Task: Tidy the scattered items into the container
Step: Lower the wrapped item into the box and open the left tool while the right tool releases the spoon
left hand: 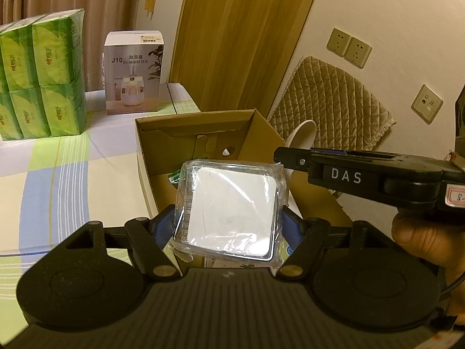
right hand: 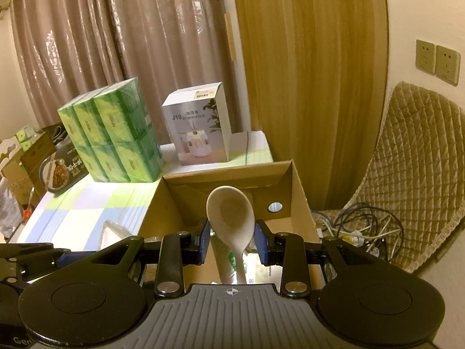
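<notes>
Both loads hang over the box point(left hand: 151, 145): left gripper point(left hand: 228, 226) fingers clamped on the packet point(left hand: 229, 212), right gripper point(right hand: 232, 237) fingers pinching the spoon point(right hand: 231, 212); next, I'd say, lower and let go.

Our left gripper point(left hand: 229, 226) is clamped on a wrapped square item point(left hand: 232, 212); our right gripper point(right hand: 232, 240) pinches a spoon point(right hand: 231, 218), bowl forward.

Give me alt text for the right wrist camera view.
The right gripper holds a pale spoon bowl-up between its blue fingers, above an open cardboard box. Behind stand green tissue packs and a humidifier box on the checked surface.
</notes>
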`<state>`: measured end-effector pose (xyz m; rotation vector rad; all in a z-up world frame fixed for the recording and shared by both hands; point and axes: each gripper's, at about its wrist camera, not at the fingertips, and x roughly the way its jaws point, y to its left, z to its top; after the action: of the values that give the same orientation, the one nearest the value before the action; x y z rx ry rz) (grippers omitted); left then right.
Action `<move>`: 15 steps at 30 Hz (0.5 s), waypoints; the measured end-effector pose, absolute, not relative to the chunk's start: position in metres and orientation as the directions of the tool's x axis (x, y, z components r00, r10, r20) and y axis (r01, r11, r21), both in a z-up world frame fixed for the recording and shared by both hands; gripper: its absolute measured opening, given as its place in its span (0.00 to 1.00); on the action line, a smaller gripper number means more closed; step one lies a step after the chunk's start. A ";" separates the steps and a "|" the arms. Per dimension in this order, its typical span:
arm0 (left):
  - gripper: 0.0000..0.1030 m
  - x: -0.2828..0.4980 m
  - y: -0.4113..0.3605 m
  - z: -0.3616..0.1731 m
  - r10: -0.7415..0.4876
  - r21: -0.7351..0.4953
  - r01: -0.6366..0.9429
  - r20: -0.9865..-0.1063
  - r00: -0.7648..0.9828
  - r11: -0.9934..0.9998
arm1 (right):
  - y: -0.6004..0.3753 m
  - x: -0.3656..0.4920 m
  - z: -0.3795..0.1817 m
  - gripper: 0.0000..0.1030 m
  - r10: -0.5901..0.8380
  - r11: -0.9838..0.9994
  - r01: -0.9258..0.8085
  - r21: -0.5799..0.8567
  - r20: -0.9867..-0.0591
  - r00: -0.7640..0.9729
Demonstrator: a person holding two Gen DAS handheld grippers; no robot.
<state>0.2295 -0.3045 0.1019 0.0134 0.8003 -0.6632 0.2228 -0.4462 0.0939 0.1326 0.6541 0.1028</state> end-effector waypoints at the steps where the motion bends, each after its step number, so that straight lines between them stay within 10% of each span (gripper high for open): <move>1: 0.68 0.231 -0.305 0.102 -0.545 -0.233 0.553 -0.668 0.507 0.800 | -0.446 0.222 0.094 0.29 0.137 0.986 -0.053 0.156 -0.599 0.789; 15: 0.68 0.243 -0.308 0.101 -0.546 -0.244 0.545 -0.669 0.504 0.802 | -0.447 0.243 0.098 0.29 0.151 0.984 -0.061 0.170 -0.586 0.796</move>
<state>0.2427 -0.3081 0.1009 -0.0016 0.8081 -0.6583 0.2432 -0.4467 0.0981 0.1451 0.6407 0.1140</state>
